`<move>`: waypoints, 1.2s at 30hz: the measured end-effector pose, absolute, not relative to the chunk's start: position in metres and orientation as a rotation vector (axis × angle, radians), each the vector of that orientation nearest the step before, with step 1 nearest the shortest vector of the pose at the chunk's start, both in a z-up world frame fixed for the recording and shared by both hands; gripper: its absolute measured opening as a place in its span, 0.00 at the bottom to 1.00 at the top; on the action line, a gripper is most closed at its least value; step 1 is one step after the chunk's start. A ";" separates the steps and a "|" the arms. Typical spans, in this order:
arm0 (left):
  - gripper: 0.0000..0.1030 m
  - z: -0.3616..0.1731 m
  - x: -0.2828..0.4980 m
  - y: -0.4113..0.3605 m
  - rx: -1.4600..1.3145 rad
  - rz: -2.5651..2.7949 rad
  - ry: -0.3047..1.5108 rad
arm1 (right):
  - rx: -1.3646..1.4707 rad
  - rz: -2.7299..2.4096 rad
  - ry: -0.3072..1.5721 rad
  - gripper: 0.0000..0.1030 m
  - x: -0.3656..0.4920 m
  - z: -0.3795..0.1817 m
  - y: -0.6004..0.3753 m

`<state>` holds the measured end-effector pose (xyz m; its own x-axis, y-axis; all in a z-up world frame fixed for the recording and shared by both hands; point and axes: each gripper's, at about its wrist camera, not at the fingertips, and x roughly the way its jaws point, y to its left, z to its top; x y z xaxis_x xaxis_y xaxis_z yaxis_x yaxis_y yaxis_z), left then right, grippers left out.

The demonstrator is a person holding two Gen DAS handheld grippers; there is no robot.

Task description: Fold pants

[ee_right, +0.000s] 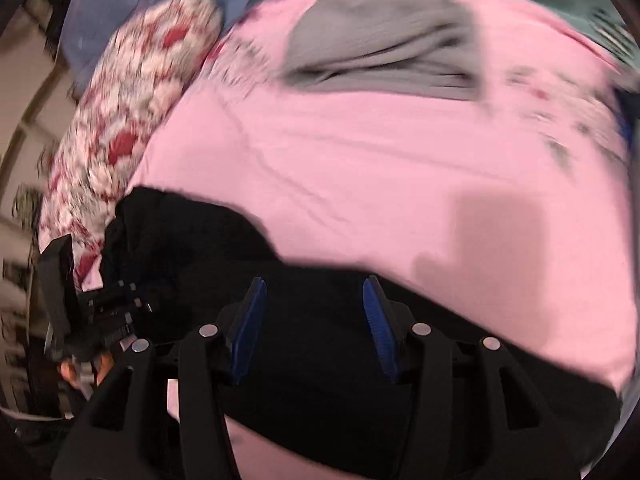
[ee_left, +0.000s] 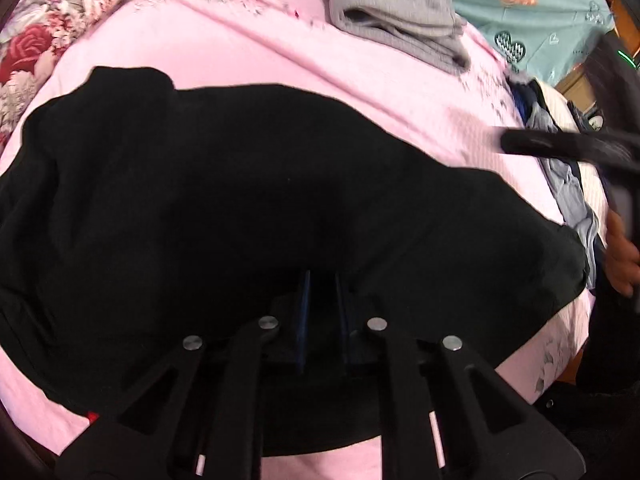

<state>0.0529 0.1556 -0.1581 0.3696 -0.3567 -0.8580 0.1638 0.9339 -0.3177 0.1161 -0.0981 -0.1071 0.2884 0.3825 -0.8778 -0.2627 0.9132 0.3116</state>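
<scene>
The black pants [ee_left: 224, 216] lie in a broad, rumpled heap on the pink bed sheet [ee_left: 304, 72], filling the near and left part of the bed in the left wrist view. Their far edge runs in an uneven line from a raised hump at upper left down to a rounded end at the right, close to the bed's right margin. Beyond that edge the sheet is bare and only lightly creased as far as a folded grey garment [ee_left: 396, 16] near the head of the bed, well apart from the pants. The left gripper [ee_left: 322, 312] points steeply down over the pants, its blue pads a narrow slit apart; the dark cloth hides whether any fabric is caught between them. The right gripper [ee_right: 314, 320] stands with jaws clearly apart above the near edge of the pants, nothing between the pads; this view is smeared by motion blur. A floral quilt [ee_left: 36, 48] borders the sheet on the left, a teal blanket [ee_left: 532, 12] lies beyond the grey garment, and a pile of blue and white clothing [ee_left: 568, 184] lines the right margin. A hand [ee_left: 620, 256] shows at the right rim.
</scene>
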 end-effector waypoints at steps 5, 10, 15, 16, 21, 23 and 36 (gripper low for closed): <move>0.12 -0.163 0.047 0.166 -0.250 -0.378 1.134 | -0.049 0.463 1.275 0.49 0.163 -0.141 -0.038; 0.12 -0.164 0.047 0.170 -0.253 -0.411 1.129 | -0.137 0.503 1.289 0.49 0.127 -0.145 -0.028; 0.12 -0.165 0.048 0.168 -0.270 -0.428 1.120 | -0.134 0.533 1.314 0.49 0.082 -0.154 -0.031; 0.12 -0.165 0.049 0.170 -0.281 -0.433 1.119 | -0.128 0.525 1.286 0.50 0.075 -0.154 -0.033; 0.12 -0.166 0.048 0.176 -0.292 -0.445 1.110 | -0.116 0.579 1.251 0.52 0.060 -0.149 -0.032; 0.12 -0.166 0.048 0.175 -0.288 -0.444 1.108 | -0.090 0.639 1.267 0.52 0.070 -0.146 -0.026; 0.12 -0.168 0.056 0.180 -0.312 -0.482 1.128 | -0.129 0.592 1.222 0.46 0.149 -0.129 -0.024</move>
